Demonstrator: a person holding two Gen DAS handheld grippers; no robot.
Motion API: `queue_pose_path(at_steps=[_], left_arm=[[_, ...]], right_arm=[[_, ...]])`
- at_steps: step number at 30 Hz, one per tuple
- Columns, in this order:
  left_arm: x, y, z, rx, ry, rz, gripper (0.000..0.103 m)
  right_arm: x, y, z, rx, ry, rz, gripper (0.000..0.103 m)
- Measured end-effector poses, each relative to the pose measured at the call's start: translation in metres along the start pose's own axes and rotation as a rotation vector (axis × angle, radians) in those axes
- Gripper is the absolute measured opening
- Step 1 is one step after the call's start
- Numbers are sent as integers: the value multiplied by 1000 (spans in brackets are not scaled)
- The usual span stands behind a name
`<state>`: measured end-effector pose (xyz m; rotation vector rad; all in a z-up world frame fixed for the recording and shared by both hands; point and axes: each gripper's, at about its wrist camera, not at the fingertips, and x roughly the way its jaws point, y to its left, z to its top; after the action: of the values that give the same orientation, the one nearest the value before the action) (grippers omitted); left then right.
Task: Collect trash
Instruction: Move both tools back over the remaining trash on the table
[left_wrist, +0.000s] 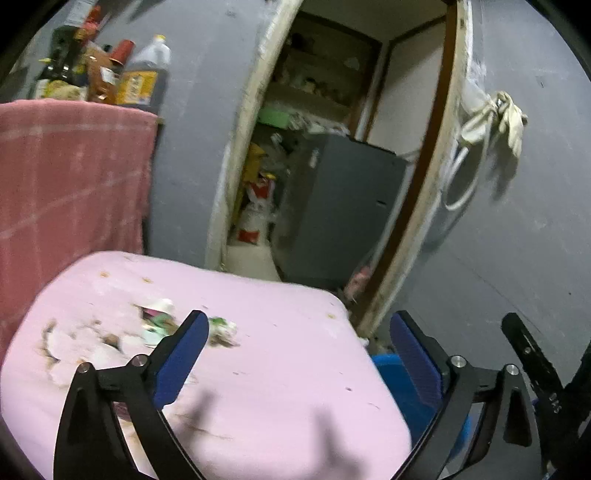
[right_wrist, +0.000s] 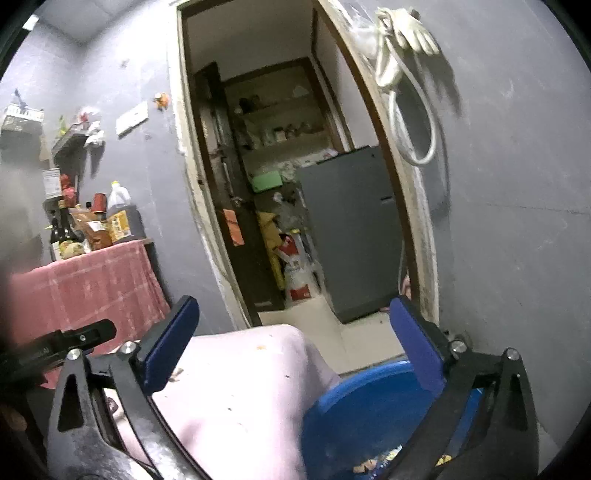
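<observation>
Both grippers wide, empty; scraps (left_wrist: 159, 321), seemingly wrappers

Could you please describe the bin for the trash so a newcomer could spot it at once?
Find the pink table in front of the open doorway. At its right edge, lower down, sits the blue bin. It is the only bright blue round tub there, with a few scraps already inside.
</observation>
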<state>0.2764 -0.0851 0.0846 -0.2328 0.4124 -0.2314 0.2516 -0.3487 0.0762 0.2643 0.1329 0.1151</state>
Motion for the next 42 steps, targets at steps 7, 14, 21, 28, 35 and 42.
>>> queue_pose_path(at_steps=[7,14,21,28,35,42], left_arm=[[-20,16,2,21,-60,74,100],[-41,41,-1,70,-96,153,100],[-59,72,-6,81,-100,228,100],[-58,101,-28,69,-13,279,100],[-50,114,-45,68,66,299,100],[-38,112,-55,78,148,270,100]], right_arm=[[-2,34,-1,-73,-66,35,103],[-3,69,-5,-134,-105,88,103],[3,102,-14,-178,-76,155,103],[15,126,-31,-222,19,218,103],[35,133,-47,-240,145,232,103],[66,122,-66,-167,344,227,103]])
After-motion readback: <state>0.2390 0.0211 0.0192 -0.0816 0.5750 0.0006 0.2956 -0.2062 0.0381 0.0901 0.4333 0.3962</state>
